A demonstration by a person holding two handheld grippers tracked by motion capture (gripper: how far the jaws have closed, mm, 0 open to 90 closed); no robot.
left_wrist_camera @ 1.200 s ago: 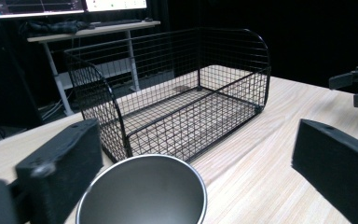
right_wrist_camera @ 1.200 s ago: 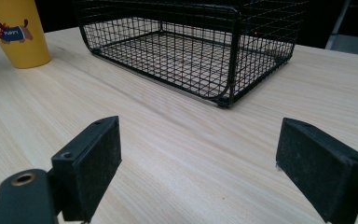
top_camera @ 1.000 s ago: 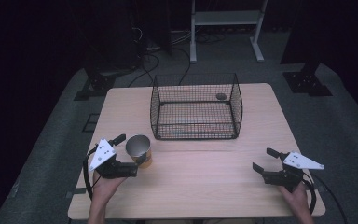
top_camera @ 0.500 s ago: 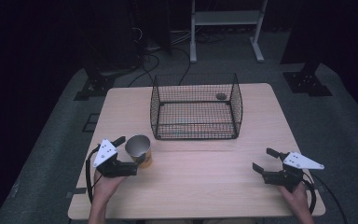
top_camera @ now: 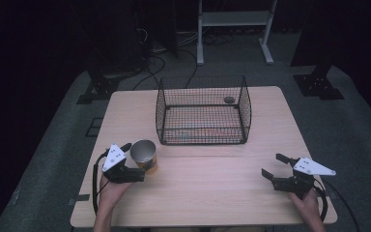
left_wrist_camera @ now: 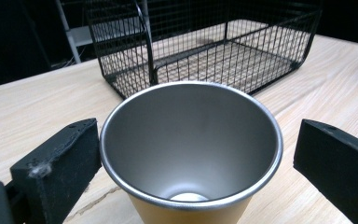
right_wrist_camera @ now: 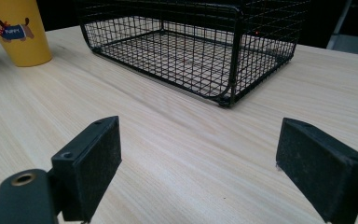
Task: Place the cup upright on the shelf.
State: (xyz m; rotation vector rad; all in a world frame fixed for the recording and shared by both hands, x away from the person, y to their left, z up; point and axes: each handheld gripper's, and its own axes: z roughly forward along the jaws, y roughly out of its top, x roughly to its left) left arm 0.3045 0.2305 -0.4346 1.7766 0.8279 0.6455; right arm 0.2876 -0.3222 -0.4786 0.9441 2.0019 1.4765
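Reaching for the cup (left_wrist_camera: 189, 158): left gripper (top_camera: 134, 163) spread wide around it, one jaw touching the rim, not yet clamped. Next probably closing on it, wire basket (top_camera: 203, 110) just ahead. Right gripper (top_camera: 276, 166) released, holding nothing.

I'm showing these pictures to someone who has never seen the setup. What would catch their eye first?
Probably the black wire mesh basket at the middle far side of the pale wooden table. Next, the yellow cup with a shiny metal inside, standing upright at the near left between the open jaws of the left tool. The right tool hovers open at the near right.
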